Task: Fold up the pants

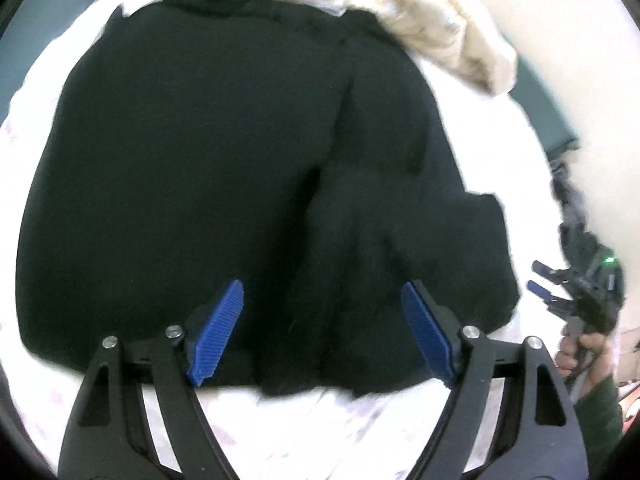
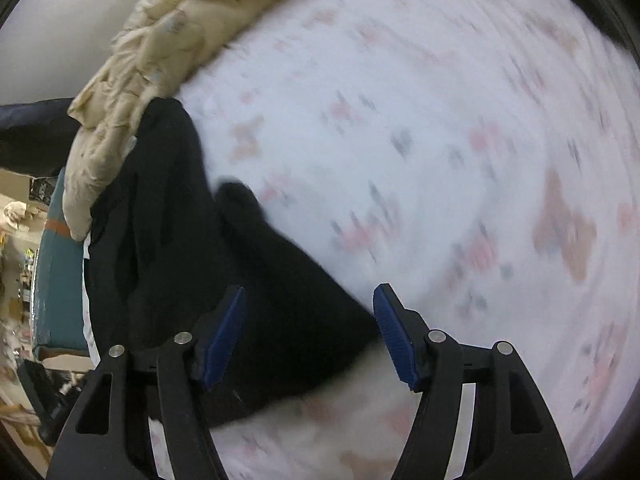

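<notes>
Black pants lie spread on a white floral bedsheet, filling most of the left wrist view. My left gripper is open over the near edge of the pants, holding nothing. In the right wrist view the pants lie at the lower left. My right gripper is open above their right corner, empty. The right gripper also shows at the right edge of the left wrist view, held in a hand.
A crumpled cream blanket lies against the far side of the pants, also in the right wrist view. A teal bed edge runs along the left. The floral sheet stretches to the right.
</notes>
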`<state>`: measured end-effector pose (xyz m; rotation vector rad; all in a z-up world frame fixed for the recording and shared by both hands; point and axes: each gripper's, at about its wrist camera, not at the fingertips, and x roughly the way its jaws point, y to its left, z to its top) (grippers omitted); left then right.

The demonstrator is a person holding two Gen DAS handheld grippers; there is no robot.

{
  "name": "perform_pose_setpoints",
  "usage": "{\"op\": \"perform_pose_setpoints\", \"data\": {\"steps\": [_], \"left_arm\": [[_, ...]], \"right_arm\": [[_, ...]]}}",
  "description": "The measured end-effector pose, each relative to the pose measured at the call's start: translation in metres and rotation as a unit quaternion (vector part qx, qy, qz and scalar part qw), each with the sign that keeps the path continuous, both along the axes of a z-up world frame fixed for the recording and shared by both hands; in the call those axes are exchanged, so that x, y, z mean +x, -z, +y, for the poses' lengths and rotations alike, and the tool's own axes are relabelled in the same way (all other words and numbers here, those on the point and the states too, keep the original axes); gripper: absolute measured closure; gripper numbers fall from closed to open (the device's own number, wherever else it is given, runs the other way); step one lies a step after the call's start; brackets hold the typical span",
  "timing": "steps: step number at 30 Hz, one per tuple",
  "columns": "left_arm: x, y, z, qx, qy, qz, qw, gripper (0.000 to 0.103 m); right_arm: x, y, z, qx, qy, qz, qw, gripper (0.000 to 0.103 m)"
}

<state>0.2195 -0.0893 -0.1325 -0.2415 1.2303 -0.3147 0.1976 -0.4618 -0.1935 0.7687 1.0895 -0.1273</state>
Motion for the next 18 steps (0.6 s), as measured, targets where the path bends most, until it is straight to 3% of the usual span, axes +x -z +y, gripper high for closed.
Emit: {"op": "perform_pose_setpoints", "data": {"steps": [2,4,7,8,9,10,11,16,18], "left_arm": [[-0.008,0.017,-0.001,0.000,-0.009,0.014,0.9999,0.030],[-0.013,0.030,-0.008,-0.003,-0.005,0.027,0.9996,0.051],[-0.018,0.037,-0.030,0.021,0.025,0.015,0.9993,0.059],[-0.019,0.038,-0.039,0.050,0.035,0.004,0.9981,0.063],[-0.018,0.040,-0.046,0.073,0.041,0.000,0.9964,0.078],[-0.016,0.044,-0.051,0.093,0.046,0.002,0.9946,0.097],[-0.014,0.046,-0.052,0.099,0.045,0.008,0.9941,0.099],[-0.016,0.021,-0.044,0.049,0.049,0.017,0.9975,0.100],[-0.009,-0.008,-0.035,-0.008,0.039,0.011,0.9992,0.100]], "right_arm": [[-0.008,0.011,0.001,-0.006,0.001,0.010,1.000,0.035],[-0.012,0.018,-0.001,-0.009,0.014,0.017,1.000,0.035],[-0.007,0.024,0.002,-0.009,0.001,0.008,1.000,0.035],[-0.005,0.023,0.006,-0.013,-0.013,0.002,1.000,0.042],[-0.003,0.023,0.008,-0.017,-0.024,0.000,1.000,0.068],[0.000,0.022,0.014,-0.028,-0.045,0.002,0.999,0.085],[0.001,0.022,0.019,-0.026,-0.059,0.004,0.998,0.098],[0.000,-0.001,0.032,-0.014,-0.093,-0.025,0.995,0.099],[-0.001,-0.019,0.029,0.009,-0.093,-0.049,0.994,0.099]]}}
